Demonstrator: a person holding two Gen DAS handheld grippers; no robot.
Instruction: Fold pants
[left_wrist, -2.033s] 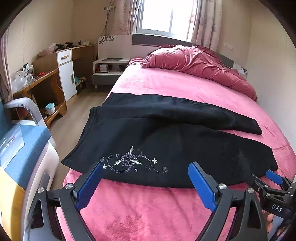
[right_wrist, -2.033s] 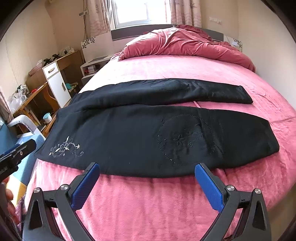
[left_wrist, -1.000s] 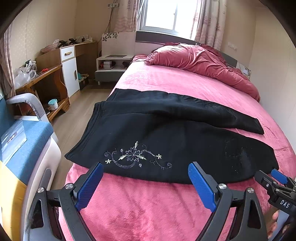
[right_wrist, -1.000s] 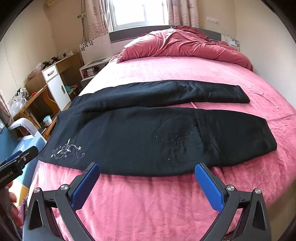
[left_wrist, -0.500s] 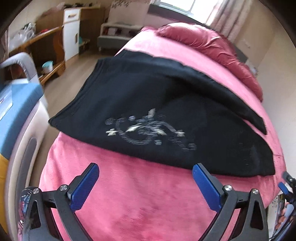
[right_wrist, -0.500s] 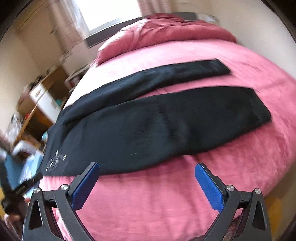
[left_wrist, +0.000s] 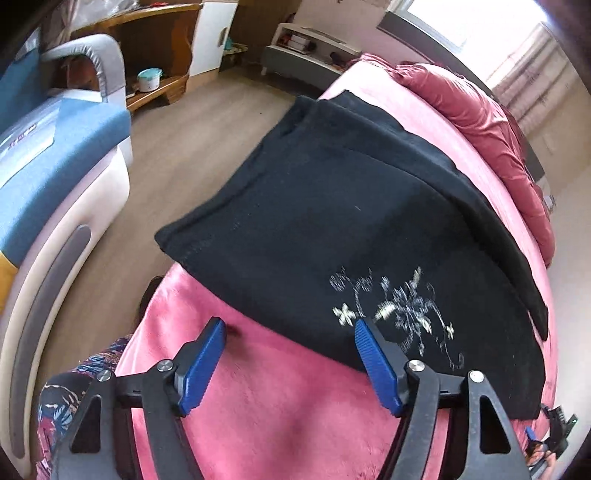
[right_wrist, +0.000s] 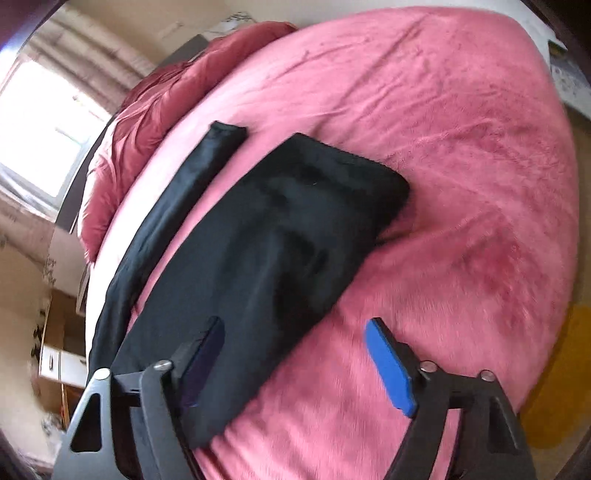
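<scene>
The pants (left_wrist: 332, 221) lie spread on the bed (left_wrist: 277, 406), the bunched quilt (left_wrist: 480, 122) behind them.

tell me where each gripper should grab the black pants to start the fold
Probably along the near long edge of the black pants, coming in from the bed's near side. The left gripper suits the waistband end by the embroidery, the right gripper the near leg's side edge. That edge lies flat and unobstructed; both jaws are closing, gripping nothing yet.

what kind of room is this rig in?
A bedroom in a home, most likely. Black pants lie spread on a bed under a pink blanket, with a bunched red duvet near the window. A wooden desk stands against the wall.
</scene>
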